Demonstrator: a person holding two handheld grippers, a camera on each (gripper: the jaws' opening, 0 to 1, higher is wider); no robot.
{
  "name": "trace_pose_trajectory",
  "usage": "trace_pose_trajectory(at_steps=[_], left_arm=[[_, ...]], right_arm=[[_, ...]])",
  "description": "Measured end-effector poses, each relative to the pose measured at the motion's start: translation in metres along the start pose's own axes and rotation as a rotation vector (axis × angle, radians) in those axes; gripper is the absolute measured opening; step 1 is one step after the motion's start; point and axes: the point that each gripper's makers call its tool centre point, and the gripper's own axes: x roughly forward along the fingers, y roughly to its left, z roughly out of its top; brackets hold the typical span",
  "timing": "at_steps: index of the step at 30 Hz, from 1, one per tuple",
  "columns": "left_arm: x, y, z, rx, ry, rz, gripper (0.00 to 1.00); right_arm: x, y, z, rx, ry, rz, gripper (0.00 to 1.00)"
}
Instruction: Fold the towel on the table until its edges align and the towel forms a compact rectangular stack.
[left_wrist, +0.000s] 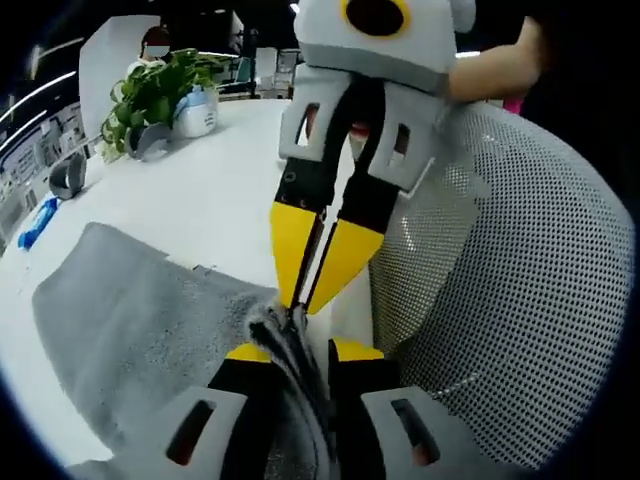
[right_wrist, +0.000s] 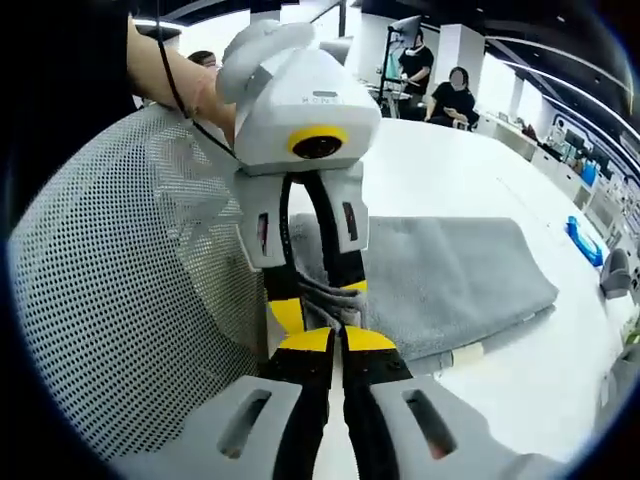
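A grey towel (left_wrist: 130, 320) (right_wrist: 440, 270) lies folded on the white table (left_wrist: 215, 190) (right_wrist: 440, 165). One corner of it is bunched up at the table's near edge. My left gripper (left_wrist: 290, 352) rises from the bottom of the left gripper view, shut on that bunched corner. In the right gripper view the left gripper (right_wrist: 318, 305) comes down from the top with grey cloth between its yellow tips. My right gripper (right_wrist: 336, 338) (left_wrist: 300, 303) is shut tip to tip against it, pinching the same corner.
A mesh chair back (left_wrist: 500, 290) (right_wrist: 120, 290) stands close beside both grippers. A potted plant (left_wrist: 160, 85), a grey cup (left_wrist: 68, 175) and a blue object (left_wrist: 38, 222) (right_wrist: 583, 240) sit at the table's far side. People sit in the background (right_wrist: 455, 95).
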Motion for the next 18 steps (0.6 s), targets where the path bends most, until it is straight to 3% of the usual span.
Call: trace_pose_trajectory(at_steps=[4,6,9,13,18], left_arm=[[-0.004,0.008,0.0,-0.103,-0.016,0.013,0.08],[-0.005,0.01,0.0,-0.137,-0.016,0.018,0.08],[-0.005,0.007,0.001,-0.096,-0.011,0.02,0.08],[-0.005,0.004,0.003,0.002,0.002,0.024,0.08],[-0.006,0.0,0.005,0.105,0.012,0.031,0.08]], right_arm=[[0.0,-0.008,0.006,-0.065,-0.043,-0.051,0.02],[-0.001,-0.015,0.006,-0.098,-0.033,-0.087,0.09],[-0.002,-0.016,0.005,-0.079,-0.031,-0.085,0.16],[0.001,-0.008,-0.011,-0.158,0.056,-0.042,0.15],[0.013,-0.004,-0.005,-0.212,0.082,0.013,0.12]])
